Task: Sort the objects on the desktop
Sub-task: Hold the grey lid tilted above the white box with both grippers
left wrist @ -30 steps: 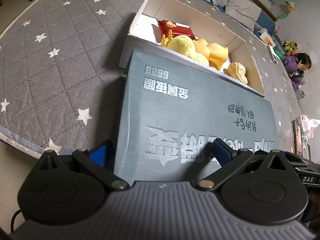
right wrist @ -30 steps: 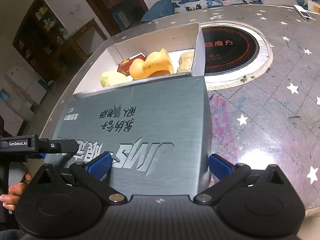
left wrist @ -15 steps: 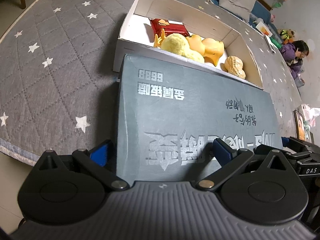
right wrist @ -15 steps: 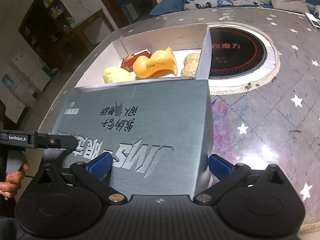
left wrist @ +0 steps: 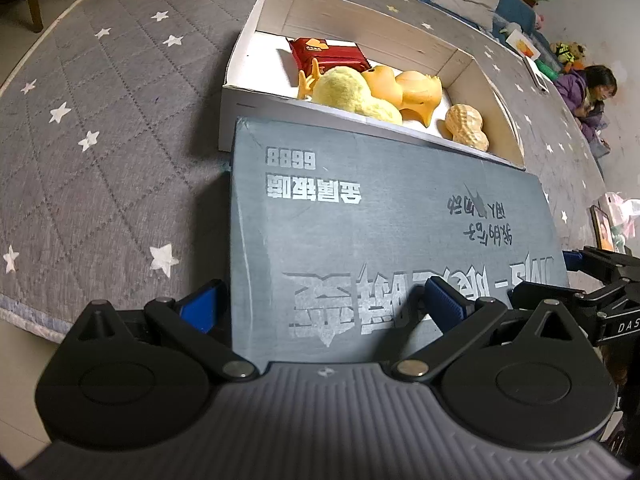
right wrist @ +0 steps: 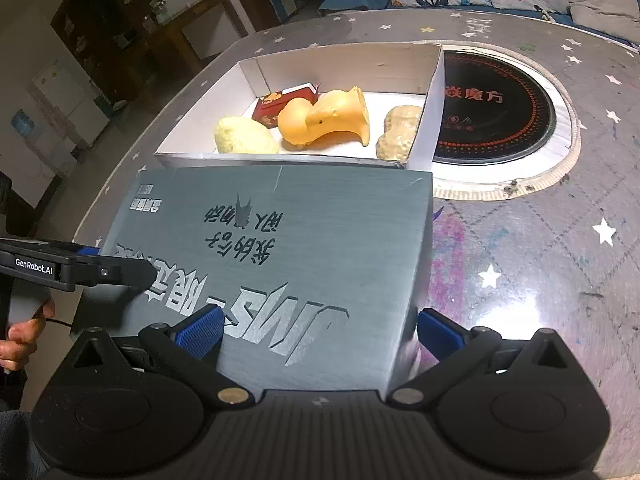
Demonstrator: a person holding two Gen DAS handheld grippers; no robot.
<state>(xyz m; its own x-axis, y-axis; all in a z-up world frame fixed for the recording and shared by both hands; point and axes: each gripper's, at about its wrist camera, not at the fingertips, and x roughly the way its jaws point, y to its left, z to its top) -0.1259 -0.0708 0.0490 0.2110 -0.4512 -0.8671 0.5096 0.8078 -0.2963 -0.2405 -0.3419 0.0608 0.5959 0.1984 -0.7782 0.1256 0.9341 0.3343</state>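
Observation:
A grey box lid (left wrist: 384, 216) with printed lettering is held by both grippers, one on each near corner. My left gripper (left wrist: 324, 306) is shut on its left corner and my right gripper (right wrist: 320, 330) on its right corner (right wrist: 304, 264). Beyond the lid's far edge stands an open white box (left wrist: 256, 32) holding a red packet (left wrist: 324, 54), a yellow plush chick (left wrist: 348, 94), an orange rubber duck (left wrist: 408, 90) and a peanut toy (left wrist: 466, 126). The box (right wrist: 436, 92) and its toys also show in the right wrist view.
The table has a grey star-patterned cloth (left wrist: 100, 128). A round black induction plate (right wrist: 496, 108) is set in the table right of the box. The table's near edge (left wrist: 28, 320) lies close below the left gripper. A child (left wrist: 592, 92) sits at the far right.
The lid has been lifted a little by both grippers, so more of the box's inside and toys shows over its far edge. Both grips are unchanged.

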